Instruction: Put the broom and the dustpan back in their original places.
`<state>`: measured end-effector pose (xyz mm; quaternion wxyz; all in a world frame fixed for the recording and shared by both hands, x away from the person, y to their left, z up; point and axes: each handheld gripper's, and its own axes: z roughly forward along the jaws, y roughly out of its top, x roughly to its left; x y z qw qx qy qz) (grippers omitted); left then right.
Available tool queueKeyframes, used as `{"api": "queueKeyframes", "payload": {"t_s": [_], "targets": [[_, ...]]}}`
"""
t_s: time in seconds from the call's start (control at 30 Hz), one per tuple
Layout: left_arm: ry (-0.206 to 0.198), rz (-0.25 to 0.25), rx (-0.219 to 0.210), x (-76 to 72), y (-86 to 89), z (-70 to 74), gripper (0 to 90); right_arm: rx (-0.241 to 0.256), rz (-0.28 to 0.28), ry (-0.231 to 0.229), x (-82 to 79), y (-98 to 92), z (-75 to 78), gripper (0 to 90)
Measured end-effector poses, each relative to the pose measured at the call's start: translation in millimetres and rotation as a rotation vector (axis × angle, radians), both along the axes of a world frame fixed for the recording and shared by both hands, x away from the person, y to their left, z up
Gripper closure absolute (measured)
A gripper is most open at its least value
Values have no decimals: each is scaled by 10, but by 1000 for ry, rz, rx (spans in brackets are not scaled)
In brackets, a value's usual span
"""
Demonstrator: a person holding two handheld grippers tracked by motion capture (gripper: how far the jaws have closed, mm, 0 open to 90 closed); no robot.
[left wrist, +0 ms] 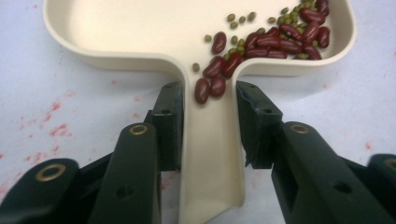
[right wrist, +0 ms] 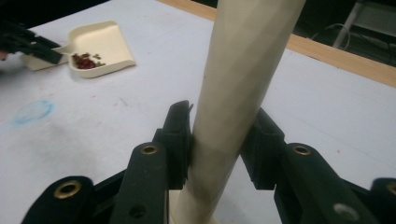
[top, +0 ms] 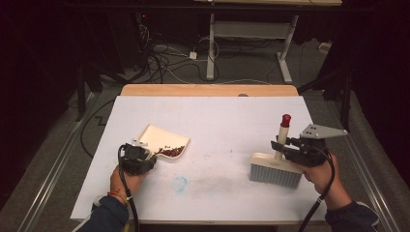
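Note:
A cream dustpan (top: 159, 135) lies left of centre on the white table sheet (top: 217, 121), with red kidney beans and small green beans (top: 171, 152) piled at its near corner. My left gripper (top: 151, 156) is shut on the pan's channel handle (left wrist: 210, 158), a jaw on either side, and two red beans (left wrist: 209, 88) lie in the handle's mouth. On the right, my right gripper (top: 279, 144) is shut on the cream handle (right wrist: 243, 70) of a brush (top: 274, 173) that stands upright on its grey bristles, red tip (top: 285, 120) at the top.
A faint blue ring mark (top: 180, 183) and grey smudging sit on the sheet between the two grippers. A wooden table edge (top: 208, 90) runs along the far side. Cables (top: 164, 58) and a desk's white legs (top: 211, 48) lie on the floor beyond.

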<state>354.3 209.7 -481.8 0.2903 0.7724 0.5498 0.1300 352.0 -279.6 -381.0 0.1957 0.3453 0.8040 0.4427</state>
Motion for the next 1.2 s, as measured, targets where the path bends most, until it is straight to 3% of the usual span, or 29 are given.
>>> {"api": "queueKeyframes", "payload": {"t_s": [0.3,0.57,0.67,0.73,0.8,0.87,0.93,1.0,1.07,1.2], "targets": [[10,-53,-24,-140,-130,14,500,-28,-91,70,546,71,-201,614],[5,-139,-18,-298,-162,-20,445,-71,-153,96,823,192,-365,603],[-41,-176,-11,-345,-148,-16,392,-111,-178,94,894,246,-429,597],[-114,-194,28,-382,-119,20,361,-119,-196,108,937,261,-479,596],[-185,-208,13,-423,-54,53,346,-117,-232,122,977,259,-534,598],[-228,-237,-15,-450,12,77,346,-118,-263,138,1014,253,-588,594],[-256,-274,3,-475,51,94,385,-137,-303,130,1038,252,-625,572],[-260,-289,-1,-490,77,90,384,-139,-329,117,1042,236,-632,558],[-259,-302,11,-499,84,83,361,-123,-337,108,1029,221,-622,558],[-303,-305,33,-544,72,87,304,-106,-333,83,989,220,-593,556]]}}
